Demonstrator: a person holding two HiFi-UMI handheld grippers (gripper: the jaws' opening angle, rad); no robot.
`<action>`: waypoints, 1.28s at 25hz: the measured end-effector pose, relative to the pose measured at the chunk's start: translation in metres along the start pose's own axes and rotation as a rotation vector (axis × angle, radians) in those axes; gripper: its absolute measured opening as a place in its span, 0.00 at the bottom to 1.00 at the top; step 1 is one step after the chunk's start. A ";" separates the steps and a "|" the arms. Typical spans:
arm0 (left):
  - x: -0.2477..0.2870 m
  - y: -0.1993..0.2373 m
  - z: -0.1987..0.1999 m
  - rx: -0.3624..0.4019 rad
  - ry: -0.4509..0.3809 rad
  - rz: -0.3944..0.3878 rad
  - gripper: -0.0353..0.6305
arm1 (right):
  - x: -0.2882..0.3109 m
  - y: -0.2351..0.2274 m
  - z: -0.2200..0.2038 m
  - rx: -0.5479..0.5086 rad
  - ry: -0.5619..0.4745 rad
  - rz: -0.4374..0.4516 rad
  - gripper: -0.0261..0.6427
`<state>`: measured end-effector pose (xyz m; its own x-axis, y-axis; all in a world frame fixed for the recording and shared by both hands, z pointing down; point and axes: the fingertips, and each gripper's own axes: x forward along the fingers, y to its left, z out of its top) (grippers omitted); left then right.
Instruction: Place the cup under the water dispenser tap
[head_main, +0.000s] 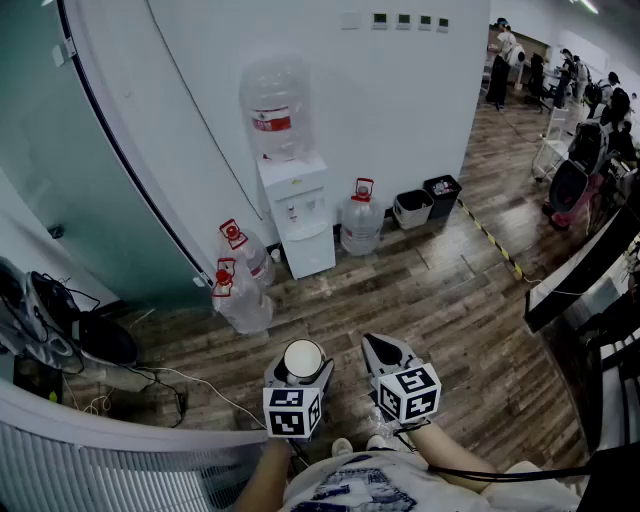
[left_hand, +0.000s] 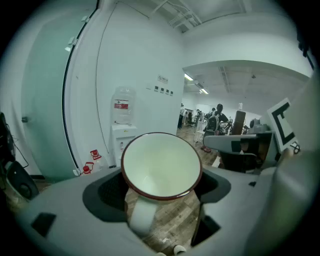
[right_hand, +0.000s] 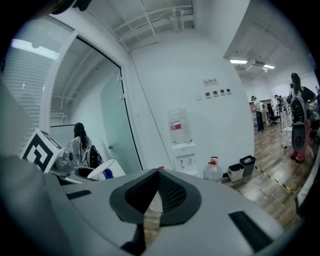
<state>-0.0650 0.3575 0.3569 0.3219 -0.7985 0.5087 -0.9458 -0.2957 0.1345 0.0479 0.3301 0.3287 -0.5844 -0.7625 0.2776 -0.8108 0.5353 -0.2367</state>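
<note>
Wood plank floor (head_main: 450, 300), big white wall (head_main: 400, 110) on the far side, greenish glass panel (head_main: 50, 180) on the left. Two bins (head_main: 411, 209) sit against the wall. Striped tape (head_main: 497, 247) runs across the floor on the right, and strip lights (right_hand: 248, 62) glow over the far-right office area.

On top of the water dispenser (head_main: 296, 215): a big bottle (head_main: 275, 105). Just right of the water dispenser, on the floor: a single jug (head_main: 361, 220), then two bins (head_main: 412, 209) further right. Left of it and nearer: a pair of jugs (head_main: 245, 252). Well in front of it: the left gripper (head_main: 302, 364) with the cup (head_main: 303, 355) between its jaws, and the right gripper (head_main: 380, 350) just to the right.
</note>
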 end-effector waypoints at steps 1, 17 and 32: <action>0.001 -0.004 -0.001 0.000 0.000 0.001 0.70 | -0.003 -0.003 -0.001 0.001 0.000 0.003 0.07; 0.017 -0.045 0.005 -0.002 0.009 0.031 0.70 | -0.026 -0.042 0.001 0.019 -0.011 0.038 0.07; 0.034 -0.082 0.011 0.005 0.000 0.051 0.70 | -0.045 -0.077 -0.004 0.044 -0.013 0.075 0.07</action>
<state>0.0239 0.3486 0.3536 0.2736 -0.8124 0.5150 -0.9607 -0.2573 0.1044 0.1359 0.3249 0.3385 -0.6429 -0.7255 0.2454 -0.7623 0.5748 -0.2976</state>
